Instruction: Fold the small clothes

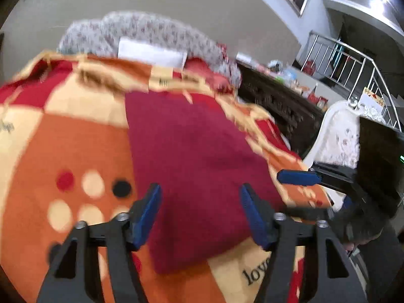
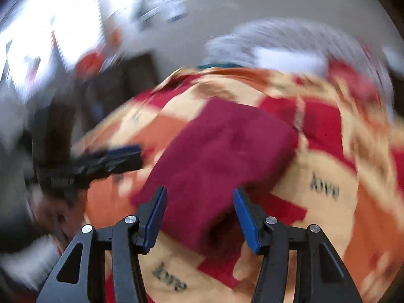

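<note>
A dark red garment (image 1: 192, 161) lies flat as a folded rectangle on a patterned orange, red and cream blanket (image 1: 63, 131). My left gripper (image 1: 200, 212) is open above the garment's near edge and holds nothing. In the right wrist view the same garment (image 2: 222, 151) lies just ahead of my right gripper (image 2: 199, 217), which is open and empty over its near edge. The right gripper also shows at the right of the left wrist view (image 1: 298, 178), and the left gripper at the left of the right wrist view (image 2: 121, 156). Both views are motion-blurred.
A floral headboard (image 1: 141, 30) and a white pillow (image 1: 151, 53) stand at the far end of the bed. A dark wooden cabinet (image 1: 277, 101) with clutter and a white floral chair (image 1: 346, 136) stand to the right. A metal stair railing (image 1: 353, 63) lies beyond.
</note>
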